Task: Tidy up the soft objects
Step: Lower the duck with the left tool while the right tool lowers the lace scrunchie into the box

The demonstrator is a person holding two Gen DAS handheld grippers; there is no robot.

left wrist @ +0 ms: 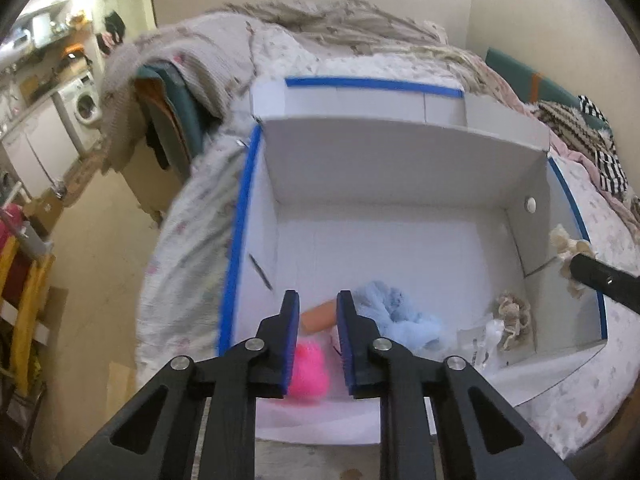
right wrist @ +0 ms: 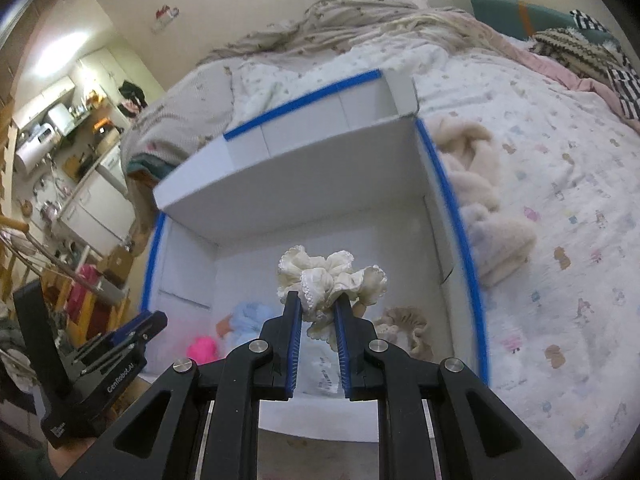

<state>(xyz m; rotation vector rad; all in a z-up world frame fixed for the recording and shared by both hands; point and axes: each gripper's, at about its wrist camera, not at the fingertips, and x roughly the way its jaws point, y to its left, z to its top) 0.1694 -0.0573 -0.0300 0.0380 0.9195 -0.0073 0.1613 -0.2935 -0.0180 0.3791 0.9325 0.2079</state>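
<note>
Cream fabric, ruffled and edged with tiny lace scallops, makes up the scrunchie (right wrist: 332,280) that the right claw (right wrist: 317,312) is grasping between its blue-padded fingers (right wrist: 294,320); the bunched cloth bulges above and below the pads. It hangs over the open white cardboard box (right wrist: 400,92), whose rims carry blue tape and whose flaps stand up. The box sits on a bed (right wrist: 560,200) covered in a white sheet with small pastel prints, and a fluffy cream blanket (right wrist: 480,200) lies just beside the box's right wall.

Inside the box lie a fuzzy light-blue soft piece (left wrist: 396,312), a bright pink fluffy ball (left wrist: 308,372), a smooth orange rounded item (left wrist: 318,316), a beige ruffled scrunchie (left wrist: 514,316) and a crinkled clear plastic bag (left wrist: 486,340).

The left claw (left wrist: 318,320) hovers above the box's near end, released, with nothing between its pads; the pink ball lies below the gap. In the right wrist view its black body reads "GenRobot.AI".
</note>
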